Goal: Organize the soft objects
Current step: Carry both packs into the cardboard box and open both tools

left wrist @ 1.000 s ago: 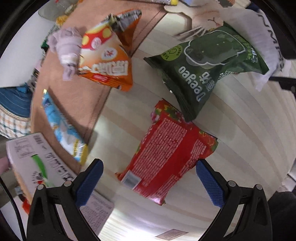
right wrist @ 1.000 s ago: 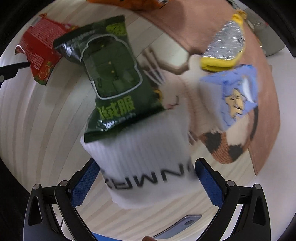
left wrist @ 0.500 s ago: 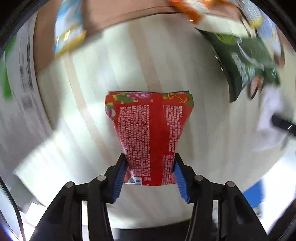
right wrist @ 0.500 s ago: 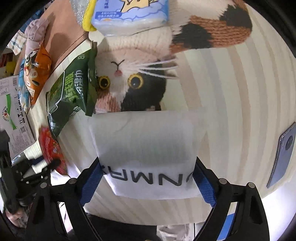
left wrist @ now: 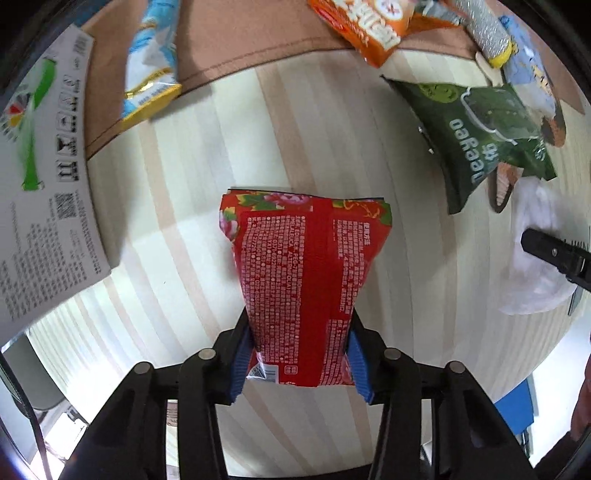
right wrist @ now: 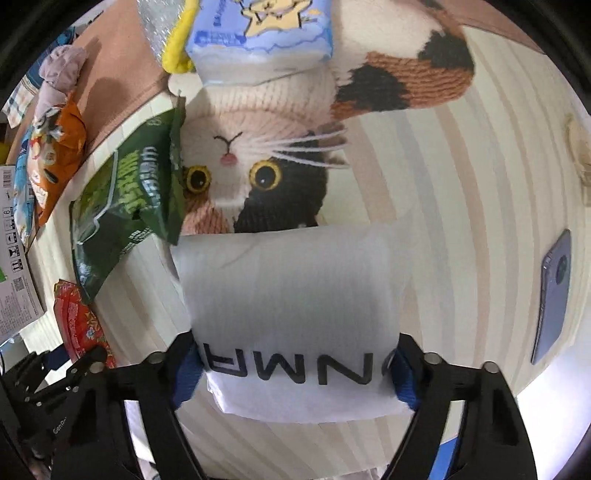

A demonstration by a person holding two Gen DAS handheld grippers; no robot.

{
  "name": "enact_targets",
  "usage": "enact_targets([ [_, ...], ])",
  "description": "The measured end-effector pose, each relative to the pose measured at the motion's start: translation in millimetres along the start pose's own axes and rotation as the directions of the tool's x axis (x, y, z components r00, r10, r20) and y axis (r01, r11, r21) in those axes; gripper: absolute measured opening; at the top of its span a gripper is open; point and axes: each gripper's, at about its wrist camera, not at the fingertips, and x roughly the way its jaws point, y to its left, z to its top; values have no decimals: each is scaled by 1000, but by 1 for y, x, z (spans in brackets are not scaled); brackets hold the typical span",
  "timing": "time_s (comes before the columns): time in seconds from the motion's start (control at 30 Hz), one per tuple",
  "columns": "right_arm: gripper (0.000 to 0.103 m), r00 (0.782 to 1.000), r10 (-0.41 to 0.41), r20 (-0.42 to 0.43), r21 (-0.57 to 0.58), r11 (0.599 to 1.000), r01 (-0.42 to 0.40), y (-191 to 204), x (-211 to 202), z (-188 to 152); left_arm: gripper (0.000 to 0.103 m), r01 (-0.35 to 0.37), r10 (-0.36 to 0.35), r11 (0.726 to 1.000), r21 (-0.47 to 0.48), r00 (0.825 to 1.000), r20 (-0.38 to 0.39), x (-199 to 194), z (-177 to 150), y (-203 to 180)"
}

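My left gripper (left wrist: 297, 363) is shut on a red printed packet (left wrist: 306, 273) and holds it above the striped table. My right gripper (right wrist: 295, 369) is shut on a white sock with black lettering (right wrist: 291, 302), also lifted. The sock (left wrist: 535, 273) and a right finger (left wrist: 554, 254) show at the right edge of the left wrist view. The red packet (right wrist: 79, 325) shows at the lower left of the right wrist view. A green packet (left wrist: 476, 125) (right wrist: 129, 206) lies partly on a knitted cat-face item (right wrist: 258, 166).
An orange snack bag (left wrist: 369, 26), a blue-white packet (left wrist: 151, 70) and a silver-yellow pouch (left wrist: 487, 33) lie on a brown mat (left wrist: 240, 37). A blue tissue pack (right wrist: 258, 33) rests on the cat item. A white carton (left wrist: 40, 177) is at left. A phone (right wrist: 552, 291) lies right.
Both grippers closed: the left on the red packet, the right on the white sock. Both items were then lifted and the views swung over the table.
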Motion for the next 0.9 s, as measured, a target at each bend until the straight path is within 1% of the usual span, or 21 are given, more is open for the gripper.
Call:
enact_targets([
  [0.03,74,1000,27,-1,15,1000,-27,14,4,-12,41,9,-9,1000,-12,1000,9,-9,1,-2],
  [0.07,73,999,52,-3,20,998,-52,14,1,-18,41,19,-18,1000,-21,1000,21,-16,-3,2],
  [0.17,72,994,112,9,9,994,-112,24,-12,-41,41,53,-49,997,-52,996,80,-57,-18,15],
  [0.2,72,992,126,16,-2,992,-126,30,-20,-44,41,65,-59,996,-59,993,98,-67,-23,20],
  [0.27,72,984,172,39,-37,985,-171,49,-40,-66,41,102,-89,991,-85,985,145,-95,-40,34],
  [0.3,72,981,189,46,-52,981,-187,58,-49,-73,41,130,-110,986,-103,978,176,-116,-50,46],
  [0.37,72,967,245,69,-103,966,-237,88,-76,-91,41,174,-141,976,-131,962,233,-151,-62,71],
  [0.4,72,961,266,80,-126,959,-255,101,-86,-96,41,186,-146,972,-141,956,256,-162,-65,86],
  [0.43,72,950,295,99,-167,946,-277,123,-109,-99,41,200,-150,967,-155,946,288,-181,-65,107],
  [0.47,72,943,312,111,-191,938,-288,140,-123,-103,41,211,-152,964,-165,937,313,-195,-63,125],
  [0.5,72,933,338,126,-225,926,-305,164,-138,-109,41,216,-150,961,-172,931,334,-207,-66,137],
  [0.53,72,926,355,130,-245,916,-317,178,-155,-98,41,220,-147,959,-180,926,349,-221,-67,155],
  [0.57,72,917,376,136,-281,902,-328,207,-169,-101,41,225,-147,956,-188,922,357,-230,-65,171],
  [0.6,72,909,392,140,-313,889,-335,237,-181,-102,41,226,-140,953,-202,920,366,-240,-62,194],
  [0.63,72,907,398,140,-329,882,-336,257,-200,-89,41,222,-133,952,-213,921,367,-241,-55,208],
  [0.67,72,907,393,149,-357,877,-321,290,-207,-88,41,219,-125,949,-227,922,366,-239,-44,227],
  [0.7,72,907,391,155,-373,873,-313,321,-210,-74,41,217,-117,945,-247,924,363,-239,-37,244],
  [0.73,72,906,393,155,-382,870,-312,333,-217,-68,41,213,-109,939,-270,929,355,-236,-27,266],
  [0.8,72,915,379,141,-402,866,-296,382,-217,-59,41,227,-125,924,-309,940,318,-222,-4,306],
  [0.83,72,918,373,136,-408,865,-291,404,-216,-57,41,235,-138,918,-319,944,299,-213,4,317],
  [0.9,72,932,339,125,-419,870,-261,451,-202,-36,41,250,-164,907,-341,952,260,-193,23,341],
])
